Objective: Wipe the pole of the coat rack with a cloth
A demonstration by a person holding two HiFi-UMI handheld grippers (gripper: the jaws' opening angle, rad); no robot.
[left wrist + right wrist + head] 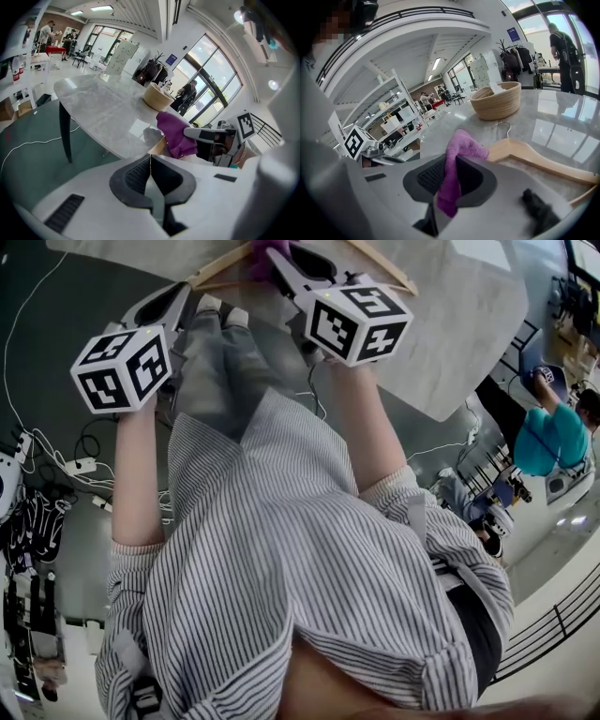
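While right tool (449, 172) pinches purple cloth (464, 144), left tool (150, 171) closed, empty; basket (497, 101) seen only in gripper views.

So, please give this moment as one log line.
right claw: shut on cloth | left claw: shut, empty | hanger: on table
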